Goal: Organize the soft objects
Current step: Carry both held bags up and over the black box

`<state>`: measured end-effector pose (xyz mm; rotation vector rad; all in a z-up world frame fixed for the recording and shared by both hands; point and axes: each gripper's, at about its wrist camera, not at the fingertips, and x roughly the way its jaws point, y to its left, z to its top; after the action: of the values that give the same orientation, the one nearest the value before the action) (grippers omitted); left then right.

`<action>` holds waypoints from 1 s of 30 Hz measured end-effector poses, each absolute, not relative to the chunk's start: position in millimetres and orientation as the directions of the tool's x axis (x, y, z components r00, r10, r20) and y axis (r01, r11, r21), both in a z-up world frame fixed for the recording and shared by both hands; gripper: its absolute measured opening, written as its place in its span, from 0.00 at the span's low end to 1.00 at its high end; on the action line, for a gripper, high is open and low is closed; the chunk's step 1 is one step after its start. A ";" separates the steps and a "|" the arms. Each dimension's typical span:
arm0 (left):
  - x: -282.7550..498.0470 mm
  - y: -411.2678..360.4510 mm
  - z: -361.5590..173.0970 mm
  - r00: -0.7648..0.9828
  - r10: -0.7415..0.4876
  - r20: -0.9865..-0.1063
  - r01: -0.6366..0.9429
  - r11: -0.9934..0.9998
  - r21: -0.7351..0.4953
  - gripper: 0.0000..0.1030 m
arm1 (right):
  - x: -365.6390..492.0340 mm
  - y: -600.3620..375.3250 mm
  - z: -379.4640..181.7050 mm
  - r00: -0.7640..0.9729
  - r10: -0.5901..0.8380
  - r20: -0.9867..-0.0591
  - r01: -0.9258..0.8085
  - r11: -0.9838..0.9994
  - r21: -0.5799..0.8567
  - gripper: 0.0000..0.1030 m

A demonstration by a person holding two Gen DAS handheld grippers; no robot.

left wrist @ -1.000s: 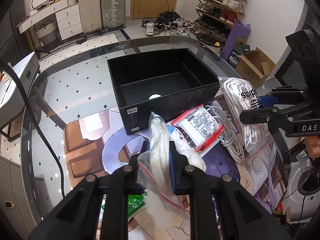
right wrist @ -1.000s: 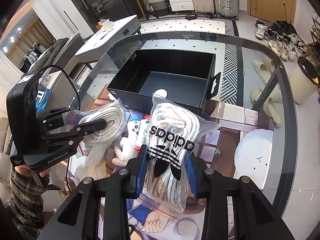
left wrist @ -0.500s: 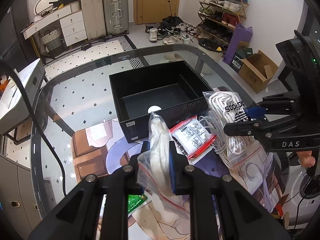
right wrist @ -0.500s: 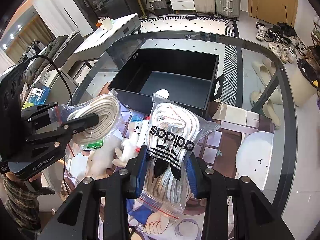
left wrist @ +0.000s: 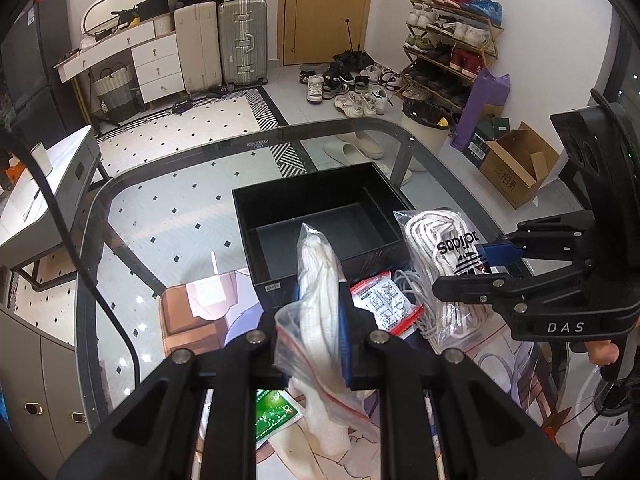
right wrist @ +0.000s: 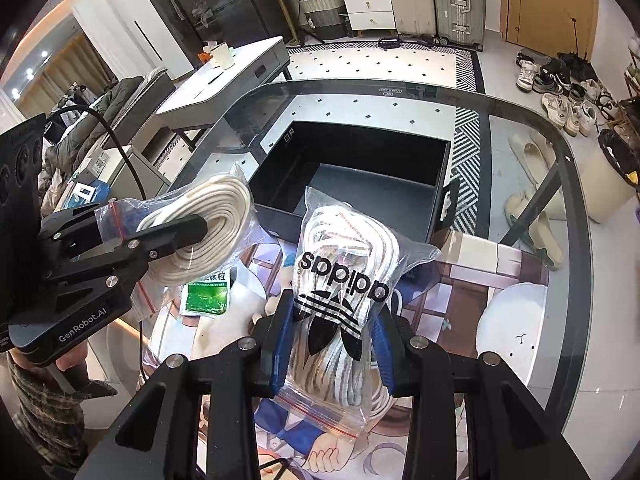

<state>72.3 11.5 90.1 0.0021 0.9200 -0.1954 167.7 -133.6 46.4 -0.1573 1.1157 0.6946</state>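
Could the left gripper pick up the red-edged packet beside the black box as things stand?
Probably not: the left gripper is shut on a bagged rope coil, so the red-edged packet stays out of its grasp.

Both tools angle steeply downward, the left tool [left wrist: 320, 316] and right tool [right wrist: 334, 344] each clamped on a bag.
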 end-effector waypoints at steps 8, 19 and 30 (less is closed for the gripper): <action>84.2 9.3 102.9 0.606 -0.163 -0.778 0.175 0.982 -0.070 0.15 | 183.4 -133.2 68.7 0.299 0.431 -0.851 -0.578 0.792 0.198 0.34; 109.2 13.2 108.2 0.610 -0.156 -0.777 0.164 0.984 -0.069 0.15 | 212.3 -127.2 84.6 0.315 0.442 -0.840 -0.564 0.799 0.209 0.34; 136.6 14.2 97.6 0.587 -0.152 -0.795 0.167 0.984 -0.065 0.15 | 244.6 -115.4 80.9 0.306 0.439 -0.845 -0.555 0.803 0.216 0.34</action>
<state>136.6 14.2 97.6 0.0173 0.9244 -0.1863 244.6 -115.4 80.9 -0.1242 1.0744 0.6597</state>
